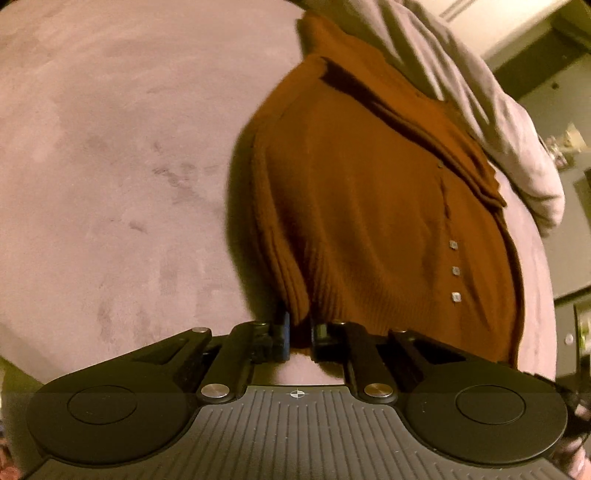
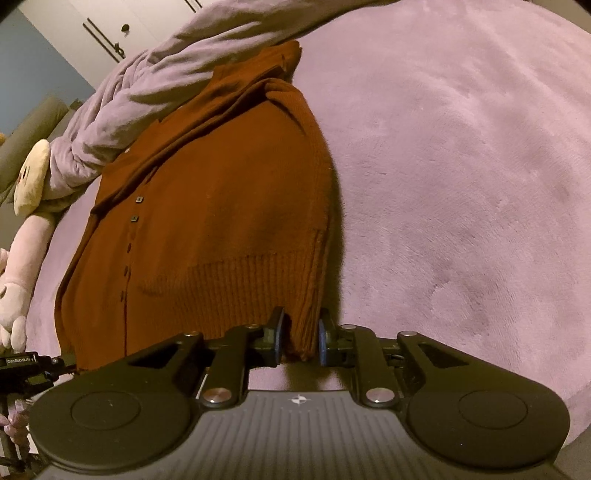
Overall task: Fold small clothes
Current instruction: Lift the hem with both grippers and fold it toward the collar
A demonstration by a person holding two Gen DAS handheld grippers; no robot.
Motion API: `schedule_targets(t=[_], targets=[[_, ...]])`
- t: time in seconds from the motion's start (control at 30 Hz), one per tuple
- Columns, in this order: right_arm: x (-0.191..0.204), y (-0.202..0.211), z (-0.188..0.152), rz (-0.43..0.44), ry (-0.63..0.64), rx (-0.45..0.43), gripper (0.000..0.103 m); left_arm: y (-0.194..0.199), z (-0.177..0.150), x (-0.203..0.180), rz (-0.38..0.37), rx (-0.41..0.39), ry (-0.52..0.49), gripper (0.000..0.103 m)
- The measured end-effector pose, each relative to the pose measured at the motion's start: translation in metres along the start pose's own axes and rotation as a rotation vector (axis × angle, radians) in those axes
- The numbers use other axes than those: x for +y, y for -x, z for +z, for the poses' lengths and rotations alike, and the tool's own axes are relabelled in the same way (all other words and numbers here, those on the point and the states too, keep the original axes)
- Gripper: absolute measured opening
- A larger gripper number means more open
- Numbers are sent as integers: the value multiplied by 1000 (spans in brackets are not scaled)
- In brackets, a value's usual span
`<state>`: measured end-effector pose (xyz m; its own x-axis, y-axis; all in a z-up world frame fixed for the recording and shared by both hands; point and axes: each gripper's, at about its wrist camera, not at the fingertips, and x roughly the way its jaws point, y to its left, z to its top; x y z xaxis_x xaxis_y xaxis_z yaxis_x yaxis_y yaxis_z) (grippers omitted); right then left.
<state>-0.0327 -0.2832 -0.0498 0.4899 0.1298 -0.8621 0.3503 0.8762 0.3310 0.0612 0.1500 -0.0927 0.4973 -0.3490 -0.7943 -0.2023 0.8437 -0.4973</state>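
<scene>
A rust-brown knitted cardigan [image 1: 369, 206] with a row of small square buttons lies on a pinkish plush bed cover [image 1: 110, 166]. My left gripper [image 1: 300, 332] is shut on the ribbed hem at the garment's near left corner, the knit pinched between the blue pads. In the right wrist view the same cardigan [image 2: 221, 206] spreads up and to the left. There my right gripper [image 2: 301, 341] is shut on the ribbed hem at the near right corner, with the fold of knit squeezed between its pads.
A bunched lilac blanket [image 2: 147, 74] lies along the far edge of the cardigan. A pink plush toy [image 2: 22, 229] rests at the left of the right wrist view. White cupboard doors [image 2: 122, 22] stand behind. Bare bed cover [image 2: 461, 184] stretches to the right.
</scene>
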Motion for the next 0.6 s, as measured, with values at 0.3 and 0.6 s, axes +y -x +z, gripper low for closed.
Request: schedule_targets(t=[0.3, 0.6], targets=[[2, 15, 41, 214, -119, 9, 5, 37, 43, -19, -193, -79, 22, 11], [24, 5, 107, 204, -112, -107, 5, 34, 114, -38, -218, -193, 77, 11]])
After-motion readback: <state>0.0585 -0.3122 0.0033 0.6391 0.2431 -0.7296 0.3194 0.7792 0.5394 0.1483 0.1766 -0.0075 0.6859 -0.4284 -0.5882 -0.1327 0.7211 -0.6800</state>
